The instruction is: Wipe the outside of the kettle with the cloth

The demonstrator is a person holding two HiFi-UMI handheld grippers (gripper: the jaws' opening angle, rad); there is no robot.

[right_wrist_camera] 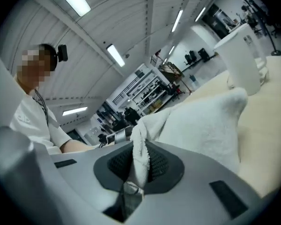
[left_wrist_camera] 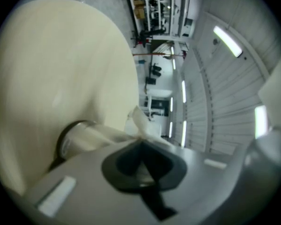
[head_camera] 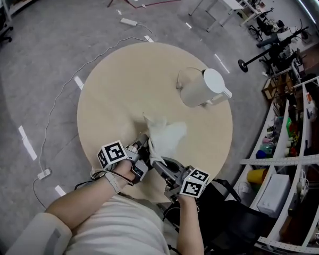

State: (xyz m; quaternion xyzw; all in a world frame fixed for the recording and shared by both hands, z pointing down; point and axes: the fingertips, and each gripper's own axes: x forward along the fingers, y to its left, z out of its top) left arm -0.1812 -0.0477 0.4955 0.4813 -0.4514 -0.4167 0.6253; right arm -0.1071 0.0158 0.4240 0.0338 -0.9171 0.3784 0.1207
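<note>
Cloth (head_camera: 166,133) near table (head_camera: 109,97) edge, kettle (head_camera: 198,89) well apart

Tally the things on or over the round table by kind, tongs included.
kettle: 1
cloth: 1
tongs: 2, the left tongs and right tongs, both shut on the cloth
total: 4

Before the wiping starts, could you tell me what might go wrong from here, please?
The right tool and left tool pinch only thin folds of the cloth, so it may slip out under pressure. The kettle stands unheld near the table edge; a push could slide or tip it.
</note>
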